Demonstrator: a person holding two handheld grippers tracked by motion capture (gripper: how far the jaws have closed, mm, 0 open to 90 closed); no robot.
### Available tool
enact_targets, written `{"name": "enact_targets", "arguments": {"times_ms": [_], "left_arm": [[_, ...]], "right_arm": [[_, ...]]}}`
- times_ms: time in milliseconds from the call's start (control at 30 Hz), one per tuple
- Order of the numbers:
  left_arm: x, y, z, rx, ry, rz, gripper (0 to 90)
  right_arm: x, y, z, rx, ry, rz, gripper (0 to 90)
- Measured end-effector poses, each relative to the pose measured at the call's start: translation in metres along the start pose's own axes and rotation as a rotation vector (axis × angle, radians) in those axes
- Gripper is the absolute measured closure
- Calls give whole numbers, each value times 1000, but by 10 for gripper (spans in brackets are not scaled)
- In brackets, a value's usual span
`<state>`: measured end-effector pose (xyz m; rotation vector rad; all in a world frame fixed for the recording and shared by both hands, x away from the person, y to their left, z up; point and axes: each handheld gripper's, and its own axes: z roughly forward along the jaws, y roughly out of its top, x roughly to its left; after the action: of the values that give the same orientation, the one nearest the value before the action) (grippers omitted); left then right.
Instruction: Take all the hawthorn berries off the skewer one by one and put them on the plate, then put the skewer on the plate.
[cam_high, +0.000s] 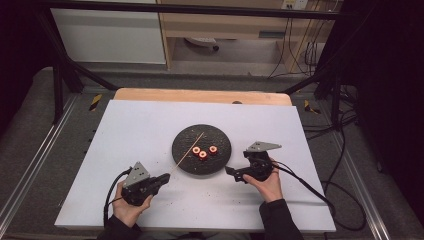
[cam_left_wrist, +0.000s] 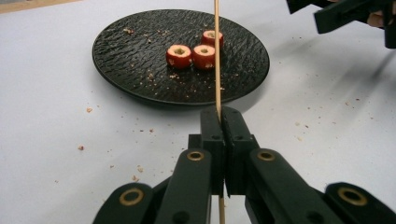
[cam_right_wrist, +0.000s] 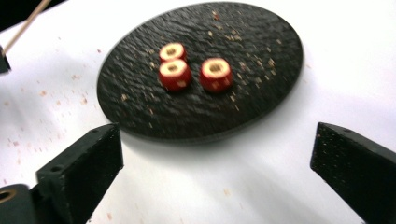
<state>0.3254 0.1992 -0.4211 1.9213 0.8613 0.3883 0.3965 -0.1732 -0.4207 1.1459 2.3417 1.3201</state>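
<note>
Left gripper (cam_left_wrist: 219, 122) pressed together on thin wooden skewer (cam_left_wrist: 216, 56), tip slanting over black plate's (cam_high: 186, 150) near-left rim. Right gripper (cam_right_wrist: 215, 163) spread wide, empty, just off plate's near-right rim. Three red fruit rings (cam_high: 203, 152) mid-plate; crumbs strewn over white surface (cam_high: 130, 125).

A black, rough-textured plate (cam_high: 186, 150) sits on a white surface (cam_high: 130, 130) flecked with brown crumbs. Three red rings (cam_high: 203, 152) with pale tan centres lie on it. The skewer (cam_left_wrist: 216, 56) is light tan, and the fingers (cam_right_wrist: 84, 163) are matte black.
</note>
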Motion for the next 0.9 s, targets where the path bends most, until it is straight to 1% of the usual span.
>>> {"name": "enact_targets", "arguments": {"times_ms": [67, 200, 500, 533, 633, 733, 800, 900], "left_arm": [[0, 2, 1, 8, 1, 1, 882], [0, 9, 4, 24, 4, 6, 882], [5, 31, 12, 48, 12, 19, 882], [5, 33, 13, 49, 13, 19, 881], [6, 41, 16, 59, 17, 23, 882], [7, 47, 20, 70, 20, 24, 882], [8, 52, 23, 75, 24, 27, 882], [11, 57, 29, 84, 27, 21, 881]], "right_arm": [[-3, -6, -4, 1, -11, -1, 20], [-8, -17, -13, 1, -17, -5, 12], [-14, -36, -23, 9, -26, -3, 10], [-15, -38, -24, 11, -28, -11, 10], [-16, -43, -28, 20, -37, -5, 13], [-19, -48, -31, 17, -44, 4, 19], [-20, -49, -33, 13, -43, 13, 19], [-22, -51, -36, 9, -41, 22, 19]]}}
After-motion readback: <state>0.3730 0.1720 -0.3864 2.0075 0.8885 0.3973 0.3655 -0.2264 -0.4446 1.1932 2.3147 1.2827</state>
